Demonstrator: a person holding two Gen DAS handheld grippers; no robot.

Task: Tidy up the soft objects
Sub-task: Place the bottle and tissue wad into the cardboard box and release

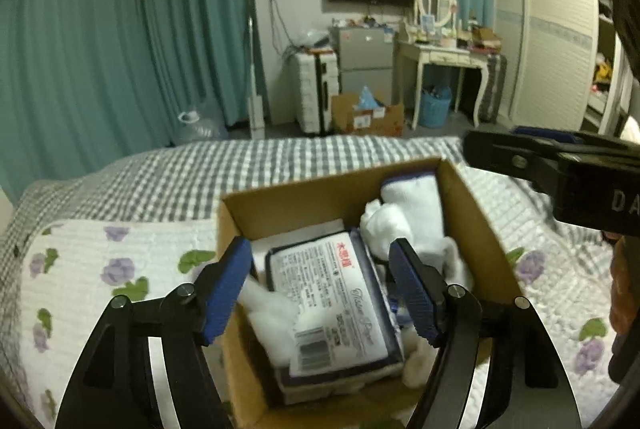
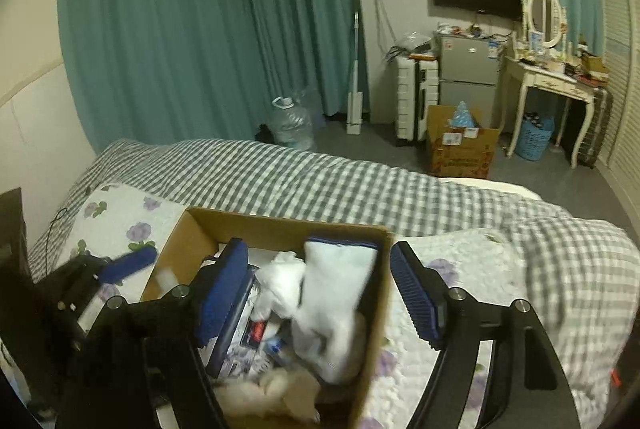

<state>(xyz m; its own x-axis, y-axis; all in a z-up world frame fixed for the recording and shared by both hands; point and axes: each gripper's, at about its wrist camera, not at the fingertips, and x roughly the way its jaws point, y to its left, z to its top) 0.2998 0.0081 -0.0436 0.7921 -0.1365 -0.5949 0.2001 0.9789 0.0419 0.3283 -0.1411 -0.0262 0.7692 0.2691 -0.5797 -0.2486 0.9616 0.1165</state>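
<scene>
You are working over a bed [image 1: 280,165] with a grey-checked cover and a flowered quilt [image 1: 100,269], teal curtains and a dressing table well behind it, and everything here is best placed from the cardboard box [image 1: 472,213] sitting on that quilt. Inside the box lie a wrapped tissue pack [image 1: 340,305] toward its left half, a white folded cloth [image 2: 332,301] against its right wall, and crumpled white soft pieces [image 1: 384,225] between them. By the look of it, the packing step is nearly done and both tools are empty, so your next move is probably to find any soft item outside the box or to tidy what bulges above the rim. Your left gripper [image 1: 320,285] hangs just above the box with its jaws spread wide, the tissue pack between them but not pinched. Your right gripper [image 2: 316,293] is equally spread, straddling the box's right wall and holding nothing.
</scene>
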